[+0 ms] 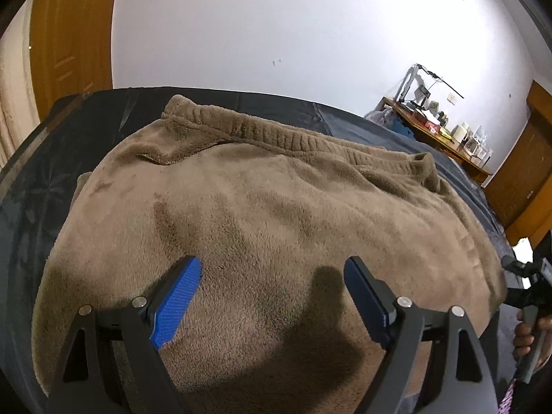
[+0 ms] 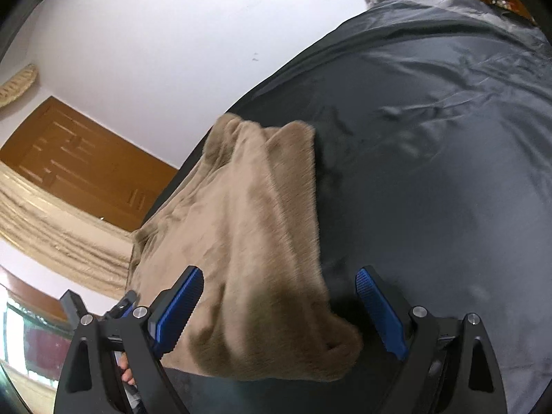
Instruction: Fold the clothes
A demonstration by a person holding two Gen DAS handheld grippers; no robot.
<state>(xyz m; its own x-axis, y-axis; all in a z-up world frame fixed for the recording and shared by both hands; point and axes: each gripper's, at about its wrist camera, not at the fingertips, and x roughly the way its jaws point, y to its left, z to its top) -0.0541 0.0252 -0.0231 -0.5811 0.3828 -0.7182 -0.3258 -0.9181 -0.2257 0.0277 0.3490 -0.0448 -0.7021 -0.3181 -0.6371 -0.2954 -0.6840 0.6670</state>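
A brown fleece garment (image 1: 262, 200) with a ribbed waistband (image 1: 276, 134) lies spread on a dark bedsheet (image 1: 31, 207). My left gripper (image 1: 272, 269) hovers over its near part, jaws wide open, blue pads clear of the fabric. In the right wrist view the same fleece garment (image 2: 248, 241) reaches from the left to between the fingers. My right gripper (image 2: 279, 281) is open above the garment's near right corner, nothing pinched. The other gripper's body (image 2: 117, 307) shows at the lower left there, and a hand on the right one's handle (image 1: 528, 327) shows at the left view's edge.
The dark sheet (image 2: 431, 172) stretches bare to the right of the garment. A wooden desk (image 1: 445, 134) with clutter stands against the white wall beyond the bed. Wooden doors (image 1: 69, 34) stand at the left and a curtain (image 2: 51, 227) hangs nearby.
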